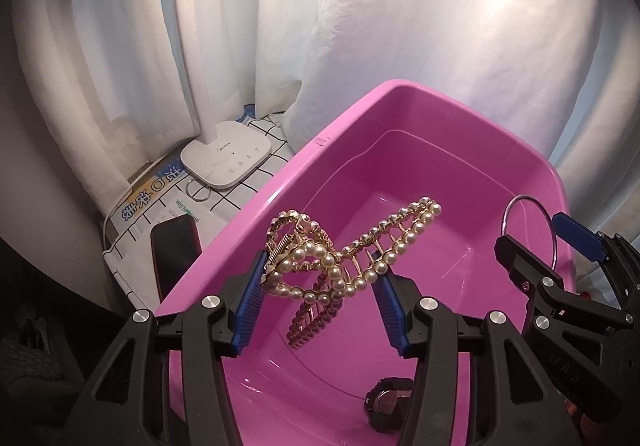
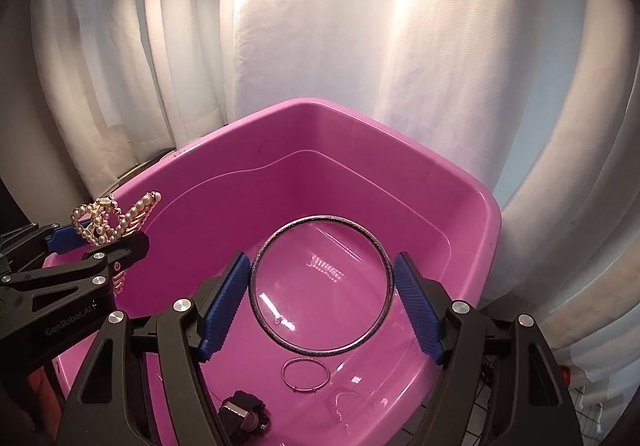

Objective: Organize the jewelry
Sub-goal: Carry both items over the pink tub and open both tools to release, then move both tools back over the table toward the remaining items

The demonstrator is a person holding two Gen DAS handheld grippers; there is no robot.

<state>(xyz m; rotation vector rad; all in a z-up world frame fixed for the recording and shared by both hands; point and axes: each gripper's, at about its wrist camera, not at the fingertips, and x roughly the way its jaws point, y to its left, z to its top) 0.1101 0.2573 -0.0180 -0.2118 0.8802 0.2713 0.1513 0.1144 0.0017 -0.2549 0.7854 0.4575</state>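
Pinching a beaded pearl clip (image 1: 348,262), left gripper (image 1: 318,306) overhangs glossy pink tub (image 1: 340,125).

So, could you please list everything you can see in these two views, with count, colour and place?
pearl hair claw clip: one, gold and white, held over the bin by the left claw
large bangle: one, dark silver, held over the bin by the right claw
thin bangle: one, pinkish, on the bin floor
dark round piece: one, black, on the bin floor
bin: one, pink
lamp: one, white, left of the bin
phone: one, dark, left of the bin
ring: one, silver, by the lamp base
curtain: white, behind
left claw: black, blue pads
right claw: black, blue pads
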